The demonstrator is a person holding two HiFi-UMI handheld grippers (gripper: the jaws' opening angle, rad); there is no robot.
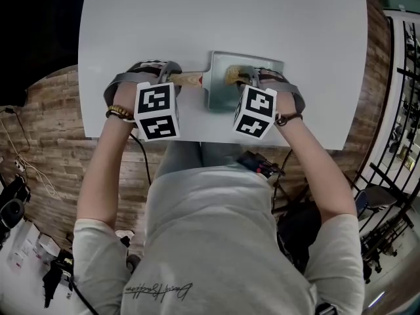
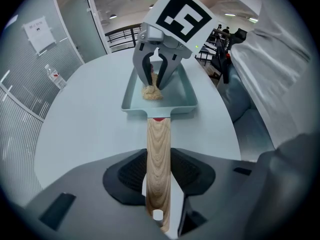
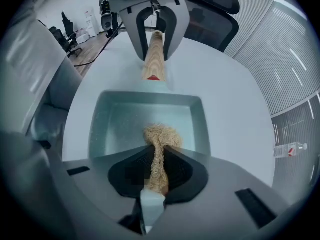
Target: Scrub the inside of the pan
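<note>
Left tool [image 2: 159, 176] pinches the wooden handle [image 2: 158, 144]; right tool [image 3: 157, 176] pinches scrubber [image 3: 161, 135] inside pan [image 3: 117, 119].

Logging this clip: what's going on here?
A person stands at a white table with a claw in each hand. The left claw grips the wooden handle of a square pan that sits on the table. The right claw points down and clamps a tan scrubber, whose end is inside the pan.
</note>
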